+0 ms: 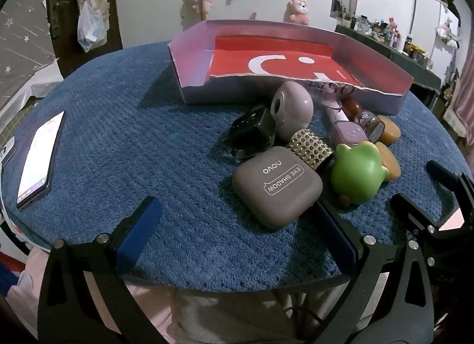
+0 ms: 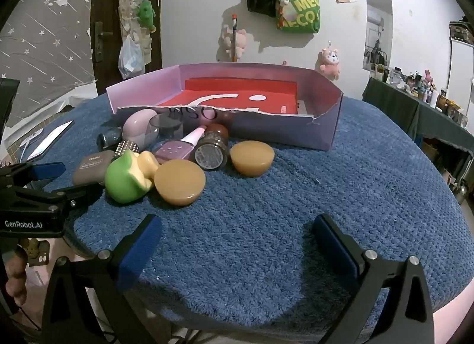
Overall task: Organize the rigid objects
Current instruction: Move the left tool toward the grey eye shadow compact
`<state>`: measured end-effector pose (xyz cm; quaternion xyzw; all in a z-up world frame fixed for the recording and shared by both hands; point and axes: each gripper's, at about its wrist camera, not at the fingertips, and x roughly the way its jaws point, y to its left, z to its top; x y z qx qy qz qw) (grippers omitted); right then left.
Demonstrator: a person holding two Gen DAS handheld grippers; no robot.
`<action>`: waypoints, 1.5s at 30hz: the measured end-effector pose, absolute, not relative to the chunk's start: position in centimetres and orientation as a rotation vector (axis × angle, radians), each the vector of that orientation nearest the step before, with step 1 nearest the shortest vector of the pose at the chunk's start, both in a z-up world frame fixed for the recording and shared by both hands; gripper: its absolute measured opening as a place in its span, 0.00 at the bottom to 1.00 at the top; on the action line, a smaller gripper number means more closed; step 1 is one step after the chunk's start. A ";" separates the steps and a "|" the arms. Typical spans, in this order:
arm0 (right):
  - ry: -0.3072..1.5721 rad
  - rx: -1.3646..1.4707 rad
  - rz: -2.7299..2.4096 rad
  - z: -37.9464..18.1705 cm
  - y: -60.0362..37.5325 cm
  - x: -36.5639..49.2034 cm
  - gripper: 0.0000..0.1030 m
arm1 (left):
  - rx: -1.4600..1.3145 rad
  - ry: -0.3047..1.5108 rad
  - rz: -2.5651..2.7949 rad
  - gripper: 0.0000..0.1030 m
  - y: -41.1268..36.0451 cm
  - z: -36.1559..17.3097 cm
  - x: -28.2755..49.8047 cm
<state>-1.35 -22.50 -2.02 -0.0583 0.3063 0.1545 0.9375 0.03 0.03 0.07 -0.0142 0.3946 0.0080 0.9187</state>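
2 tongs (image 1: 237,225) (image 2: 237,243) open, clutter (image 2: 166,151) beside box (image 2: 266,133)

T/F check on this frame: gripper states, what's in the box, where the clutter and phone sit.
1. Both the left gripper and the right gripper are open and hold nothing. True.
2. The green frog toy lies inside the purple box. False: it lies on the blue mat, in front of the box.
3. The eye shadow case lies nearest the left gripper. True.
4. The phone sits inside the box. False: it lies on the mat, at its left edge.
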 end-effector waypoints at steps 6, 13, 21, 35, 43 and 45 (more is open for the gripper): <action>0.631 -0.119 0.315 -2.0 -22.4 -1.4 1.00 | -0.025 0.808 0.014 1.00 0.0 0.2 -0.3; 0.637 -0.126 0.318 -2.0 -22.0 -1.4 1.00 | -0.034 0.813 0.013 1.00 0.2 0.3 -0.4; 0.642 -0.135 0.332 -1.8 -22.5 -1.0 1.00 | -0.034 0.812 0.014 1.00 0.1 0.3 -0.4; 0.655 -0.151 0.338 -1.7 -22.3 -0.8 0.99 | -0.033 0.809 0.012 1.00 -0.1 0.3 -0.3; 0.652 -0.125 0.385 -1.4 -22.0 -1.1 0.87 | -0.027 0.809 -0.003 1.00 -0.3 0.3 0.1; 0.642 -0.132 0.393 -1.4 -21.9 -1.0 0.84 | -0.024 0.806 -0.012 1.00 -0.4 0.3 0.2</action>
